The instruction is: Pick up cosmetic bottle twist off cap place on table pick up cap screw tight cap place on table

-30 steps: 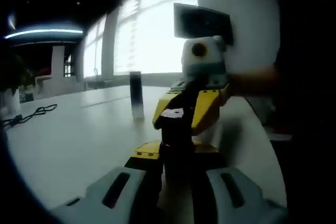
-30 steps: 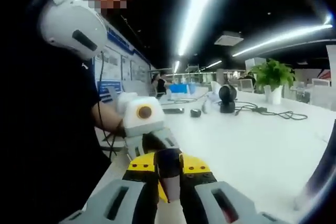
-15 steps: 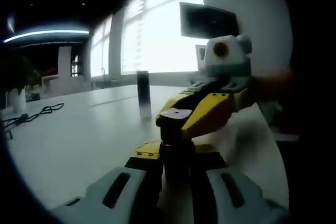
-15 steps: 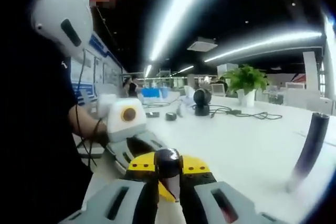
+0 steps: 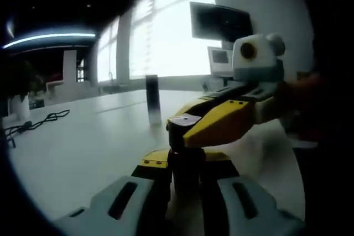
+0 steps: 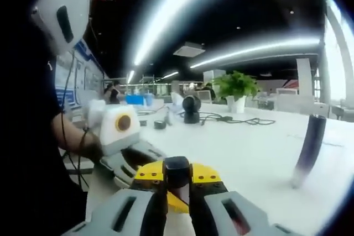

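Observation:
In the left gripper view my left gripper (image 5: 187, 176) is shut on a small dark cosmetic bottle (image 5: 187, 161) held upright above the white table (image 5: 83, 147). The bottle's black cap (image 5: 182, 122) has a pale top. My right gripper (image 5: 193, 130) reaches in from the right, its yellow jaws shut on that cap. In the right gripper view the cap (image 6: 176, 169) sits between the yellow pads of my right gripper (image 6: 177, 181), and the left gripper (image 6: 135, 161) comes in from the left below it.
A tall dark tube bottle (image 5: 153, 99) stands on the table farther off, also seen at the right in the right gripper view (image 6: 308, 148). Cables (image 6: 232, 119), a potted plant (image 6: 236, 89) and a black round device (image 6: 191, 108) lie beyond. A person's arm (image 6: 72, 142) is at the left.
My right gripper has swung around the cap, its camera box moving right in the left gripper view. The right gripper view has panned, bringing the tall bottle in. The left gripper holds still.

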A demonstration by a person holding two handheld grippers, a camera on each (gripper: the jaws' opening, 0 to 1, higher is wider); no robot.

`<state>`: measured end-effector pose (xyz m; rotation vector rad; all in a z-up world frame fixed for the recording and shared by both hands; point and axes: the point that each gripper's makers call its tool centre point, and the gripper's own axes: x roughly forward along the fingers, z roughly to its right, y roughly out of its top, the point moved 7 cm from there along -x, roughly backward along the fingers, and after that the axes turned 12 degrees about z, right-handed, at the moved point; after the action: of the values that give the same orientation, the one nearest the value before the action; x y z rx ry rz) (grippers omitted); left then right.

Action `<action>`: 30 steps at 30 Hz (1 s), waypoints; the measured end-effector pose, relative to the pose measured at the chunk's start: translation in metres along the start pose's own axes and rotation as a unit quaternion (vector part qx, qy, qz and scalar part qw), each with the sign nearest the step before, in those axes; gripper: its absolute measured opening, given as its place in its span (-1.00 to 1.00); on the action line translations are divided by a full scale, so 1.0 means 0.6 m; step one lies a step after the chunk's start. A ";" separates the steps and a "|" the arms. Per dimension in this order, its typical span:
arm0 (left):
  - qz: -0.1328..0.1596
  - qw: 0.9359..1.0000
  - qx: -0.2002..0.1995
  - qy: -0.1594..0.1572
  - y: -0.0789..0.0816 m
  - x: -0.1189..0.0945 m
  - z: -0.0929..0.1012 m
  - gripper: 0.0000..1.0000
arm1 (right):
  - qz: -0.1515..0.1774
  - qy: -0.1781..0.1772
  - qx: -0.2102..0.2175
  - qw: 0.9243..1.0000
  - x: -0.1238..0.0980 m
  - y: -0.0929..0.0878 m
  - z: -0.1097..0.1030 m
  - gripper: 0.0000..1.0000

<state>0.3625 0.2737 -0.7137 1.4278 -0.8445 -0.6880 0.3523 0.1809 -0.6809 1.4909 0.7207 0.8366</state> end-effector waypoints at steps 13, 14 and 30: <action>-0.005 0.999 0.009 0.041 0.000 0.002 -0.002 -0.81 | 0.003 -0.104 -0.016 0.994 0.005 -0.002 -0.014 -0.86; -0.005 0.999 0.009 0.044 0.000 0.002 -0.001 -0.81 | 0.003 -0.109 -0.018 0.994 0.005 -0.003 -0.015 -0.86; -0.010 0.997 0.010 0.072 -0.002 0.005 -0.002 -0.81 | 0.009 -0.228 -0.034 0.973 0.009 -0.005 -0.031 -0.87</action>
<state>0.3653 0.2716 -0.7145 1.4868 -0.7271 -0.5857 0.3400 0.1957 -0.6830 1.5551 0.3323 0.4954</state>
